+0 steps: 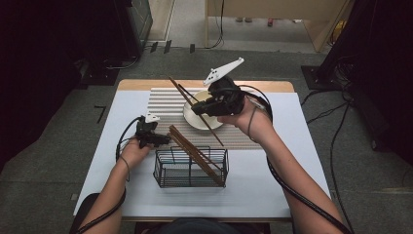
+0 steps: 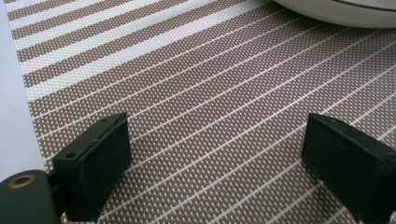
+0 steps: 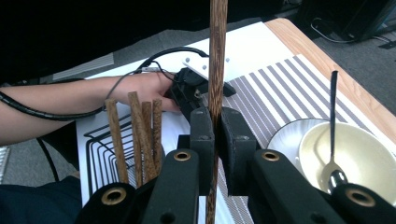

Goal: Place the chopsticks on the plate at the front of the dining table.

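Observation:
My right gripper (image 1: 197,109) (image 3: 215,126) hangs over the white bowl (image 1: 204,123) (image 3: 359,154), shut on one brown wooden chopstick (image 1: 214,134) (image 3: 217,56) that slants across the bowl. A dark spoon (image 1: 187,92) (image 3: 333,107) rests in the bowl. Several more chopsticks (image 1: 192,151) (image 3: 140,135) lean in a black wire basket (image 1: 191,168) (image 3: 100,154) near the front. My left gripper (image 1: 163,140) (image 2: 215,154) stands open just left of the basket, low over the striped placemat (image 1: 160,105) (image 2: 210,93), with nothing between its jaws.
A white cover (image 1: 292,161) lies over the wooden table. The bowl's rim (image 2: 336,11) shows at the top of the left gripper view. Cables trail from both grippers along the forearms. Dark equipment and floor cables surround the table.

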Demonstrator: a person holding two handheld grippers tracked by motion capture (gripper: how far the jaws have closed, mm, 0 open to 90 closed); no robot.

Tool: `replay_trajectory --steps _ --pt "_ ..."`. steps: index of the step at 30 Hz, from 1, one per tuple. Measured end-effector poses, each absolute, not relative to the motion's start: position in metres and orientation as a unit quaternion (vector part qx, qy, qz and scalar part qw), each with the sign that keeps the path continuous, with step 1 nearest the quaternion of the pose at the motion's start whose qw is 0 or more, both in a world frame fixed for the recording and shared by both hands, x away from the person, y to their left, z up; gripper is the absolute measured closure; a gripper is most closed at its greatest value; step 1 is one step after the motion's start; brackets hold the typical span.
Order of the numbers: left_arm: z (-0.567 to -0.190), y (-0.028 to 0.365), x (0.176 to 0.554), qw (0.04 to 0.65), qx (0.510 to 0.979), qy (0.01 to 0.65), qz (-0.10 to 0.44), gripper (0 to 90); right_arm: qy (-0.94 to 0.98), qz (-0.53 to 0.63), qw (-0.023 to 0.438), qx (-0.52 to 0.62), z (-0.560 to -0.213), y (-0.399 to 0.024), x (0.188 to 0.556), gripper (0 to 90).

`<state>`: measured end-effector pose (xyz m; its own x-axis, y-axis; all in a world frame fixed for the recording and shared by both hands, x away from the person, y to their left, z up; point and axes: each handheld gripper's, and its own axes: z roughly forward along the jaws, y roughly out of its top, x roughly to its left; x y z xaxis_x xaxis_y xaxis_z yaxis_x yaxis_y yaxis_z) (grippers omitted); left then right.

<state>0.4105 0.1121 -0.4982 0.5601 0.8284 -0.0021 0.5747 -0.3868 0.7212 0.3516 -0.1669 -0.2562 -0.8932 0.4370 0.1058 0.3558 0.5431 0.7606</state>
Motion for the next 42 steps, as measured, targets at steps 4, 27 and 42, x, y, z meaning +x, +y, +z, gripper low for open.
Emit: replay_trajectory --steps 4,27,42 --pt "-0.498 0.112 0.411 0.347 0.812 0.432 0.183 8.5 0.882 0.408 0.054 0.229 -0.254 -0.165 0.355 85.0" --pt "-0.498 0.112 0.41 0.346 0.813 0.432 0.183 8.5 0.904 0.346 0.068 0.242 -0.274 -0.156 0.382 85.0" --pt "-0.498 0.112 0.411 0.346 0.812 0.432 0.183 8.5 0.911 0.323 0.071 0.247 -0.289 -0.15 0.394 85.1"
